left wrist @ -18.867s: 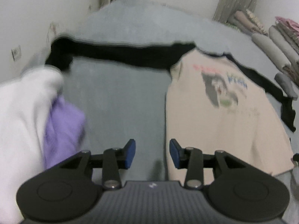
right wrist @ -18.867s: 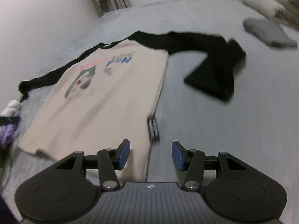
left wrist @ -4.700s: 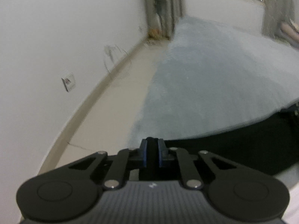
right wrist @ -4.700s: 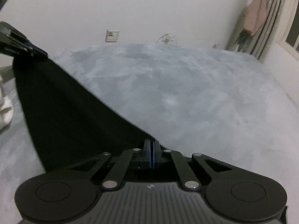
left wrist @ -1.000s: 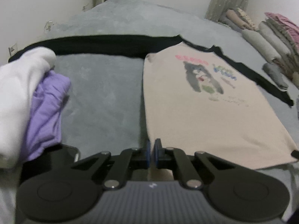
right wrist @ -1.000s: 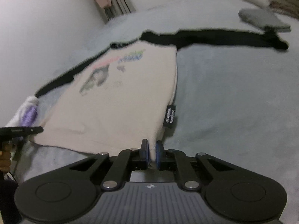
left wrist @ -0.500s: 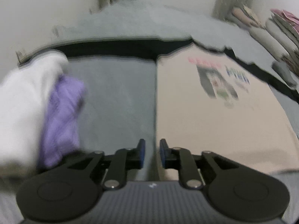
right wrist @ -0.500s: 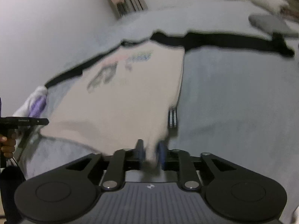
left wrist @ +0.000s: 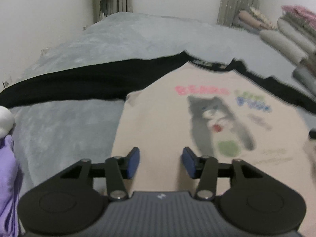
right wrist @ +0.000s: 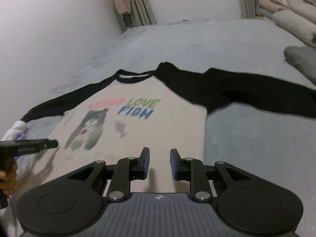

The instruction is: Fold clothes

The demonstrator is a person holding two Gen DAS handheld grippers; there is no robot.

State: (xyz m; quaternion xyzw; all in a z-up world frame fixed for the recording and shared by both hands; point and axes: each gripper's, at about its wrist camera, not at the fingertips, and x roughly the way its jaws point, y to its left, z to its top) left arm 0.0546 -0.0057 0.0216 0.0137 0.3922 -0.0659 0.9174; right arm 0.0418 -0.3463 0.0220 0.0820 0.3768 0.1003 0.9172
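Observation:
A beige long-sleeved shirt (left wrist: 167,118) with black sleeves and a cat print lies flat, front up, on the grey bed cover (left wrist: 59,130). Its left sleeve (left wrist: 79,85) and right sleeve (right wrist: 246,92) stretch straight out to the sides. My left gripper (left wrist: 161,154) hovers over the shirt's lower left part; its jaws are opening and nothing is between them. My right gripper (right wrist: 159,154) hovers over the shirt (right wrist: 158,130) near its right side edge, open by a narrow gap and holding nothing. In the right wrist view the left gripper (right wrist: 54,144) shows at the left edge, held by a hand (right wrist: 7,177).
A white and purple heap of clothes (left wrist: 6,158) lies at the bed's left edge, next to the left sleeve's end. Rolled and stacked bedding (left wrist: 286,33) lines the far right. A grey folded piece (right wrist: 300,59) lies beyond the right sleeve. A wall runs along the left.
Both grippers were shut on the shirt's bottom hem corners; both have let go and opened. They have moved forward and inward over the shirt's body, and the shirt lies flat.

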